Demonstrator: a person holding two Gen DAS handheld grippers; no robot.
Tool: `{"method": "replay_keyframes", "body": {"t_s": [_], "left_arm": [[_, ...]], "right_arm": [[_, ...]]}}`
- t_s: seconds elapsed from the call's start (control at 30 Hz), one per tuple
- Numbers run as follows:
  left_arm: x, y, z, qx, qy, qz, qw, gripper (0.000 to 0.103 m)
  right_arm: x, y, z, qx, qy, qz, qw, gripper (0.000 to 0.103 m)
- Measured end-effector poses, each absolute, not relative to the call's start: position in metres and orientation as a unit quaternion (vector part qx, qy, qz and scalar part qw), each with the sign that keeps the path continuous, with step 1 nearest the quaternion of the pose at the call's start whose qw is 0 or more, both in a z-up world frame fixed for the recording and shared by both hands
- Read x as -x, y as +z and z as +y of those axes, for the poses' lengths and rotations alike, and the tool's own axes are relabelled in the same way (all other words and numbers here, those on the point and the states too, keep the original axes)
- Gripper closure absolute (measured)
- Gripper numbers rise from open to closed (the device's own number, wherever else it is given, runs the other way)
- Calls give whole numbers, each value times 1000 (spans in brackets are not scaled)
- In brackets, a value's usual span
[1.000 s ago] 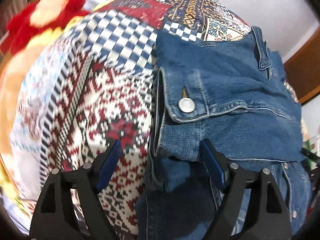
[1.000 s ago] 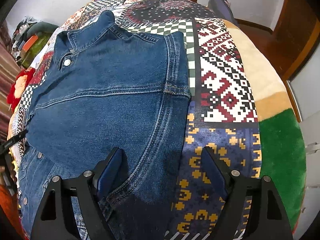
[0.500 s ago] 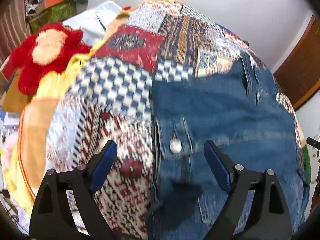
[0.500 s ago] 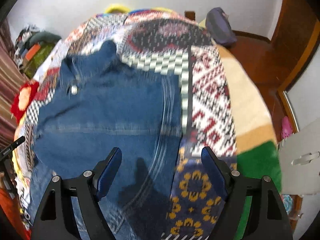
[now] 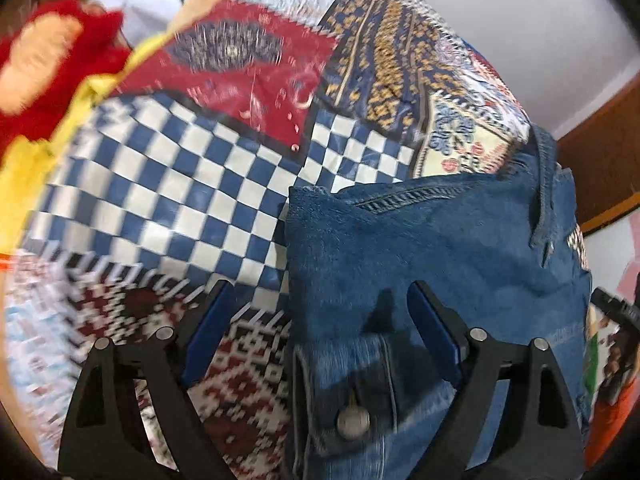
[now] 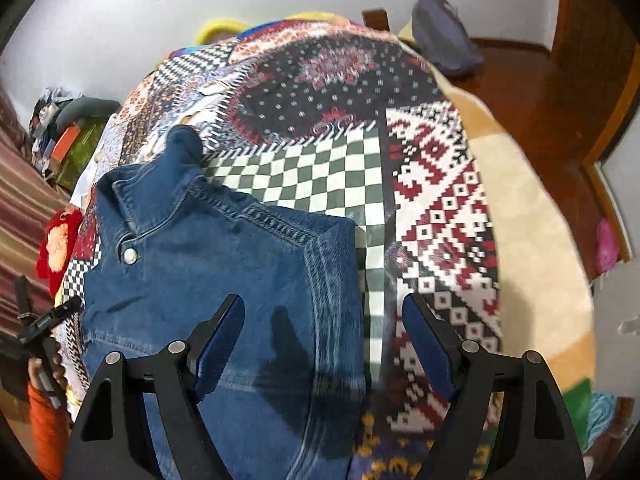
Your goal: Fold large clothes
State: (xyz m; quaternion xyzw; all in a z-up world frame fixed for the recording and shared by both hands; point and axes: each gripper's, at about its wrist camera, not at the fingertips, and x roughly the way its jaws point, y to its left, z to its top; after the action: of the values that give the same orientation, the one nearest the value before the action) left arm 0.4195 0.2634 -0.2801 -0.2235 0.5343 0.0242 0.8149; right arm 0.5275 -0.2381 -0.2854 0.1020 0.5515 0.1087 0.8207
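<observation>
In the left wrist view the left gripper (image 5: 316, 332) hangs with its jaws spread and nothing between the pads; they have just eased in a little. Its left pad is over the patchwork quilt (image 5: 192, 184) on the bed, its right pad over the denim jacket (image 5: 440, 248), which fills the lower right of the frame, with a buttoned cuff (image 5: 352, 412) at the bottom centre. A red plush toy (image 5: 44, 60) sits blurred at the upper left.

In the right wrist view the right gripper (image 6: 324, 332) is likewise spread and empty, straddling the jacket's stitched right edge at the lower centre. The jacket lies in the lower left, its collar (image 6: 160, 184) toward the upper left.

We judge the denim heavy and fairly stiff: it should hold a crease and not slip, but thick seams will resist bending. We would pinch at seamed edges, each gripper at a shoulder corner or the hem, where the layers give the pads something firm.
</observation>
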Motion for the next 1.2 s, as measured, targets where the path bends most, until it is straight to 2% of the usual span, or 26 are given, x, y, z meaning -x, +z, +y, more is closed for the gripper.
{"method": "replay_keyframes", "body": {"t_s": [0.1, 0.13, 0.17, 0.23, 0.27, 0.33, 0.37, 0.4, 0.43, 0.47, 0.67, 0.93, 1.07, 1.2], "left_arm": [[-430, -291, 266, 232, 34, 533, 813, 23], [-433, -292, 266, 235, 33, 527, 816, 24], [-435, -293, 265, 237, 31, 522, 819, 27], [-438, -293, 264, 241, 22, 520, 819, 37], [-440, -295, 263, 250, 8, 525, 813, 42], [-443, -297, 260, 268, -16, 531, 804, 49], [-444, -296, 258, 262, -15, 531, 805, 53], [-444, -294, 255, 255, -15, 532, 808, 58], [-445, -293, 252, 247, -15, 533, 809, 74], [-445, -291, 250, 244, -14, 535, 809, 84], [-449, -259, 245, 187, 17, 519, 833, 92], [-455, -188, 243, 113, 46, 443, 888, 93], [-464, -185, 250, 97, 63, 439, 891, 93], [-484, -212, 261, 108, 72, 460, 878, 93]], "right_arm": [[-538, -300, -238, -112, 120, 559, 813, 35], [-539, -303, -237, -114, 124, 562, 810, 44], [-542, -307, -236, -117, 131, 564, 807, 50], [-544, -310, -235, -119, 137, 559, 809, 56], [-546, -310, -234, -119, 140, 555, 811, 64], [-549, -313, -228, -111, 144, 557, 811, 69], [-550, -313, -226, -104, 144, 557, 811, 74], [-551, -312, -222, -95, 145, 555, 813, 78], [-551, -310, -218, -85, 148, 553, 815, 81], [-551, -308, -215, -75, 146, 551, 818, 84], [-553, -270, -192, -24, 124, 488, 863, 87], [-568, -207, -150, 50, 130, 407, 903, 88], [-586, -195, -143, 64, 122, 389, 911, 88], [-610, -219, -139, 81, 108, 409, 903, 88]]}}
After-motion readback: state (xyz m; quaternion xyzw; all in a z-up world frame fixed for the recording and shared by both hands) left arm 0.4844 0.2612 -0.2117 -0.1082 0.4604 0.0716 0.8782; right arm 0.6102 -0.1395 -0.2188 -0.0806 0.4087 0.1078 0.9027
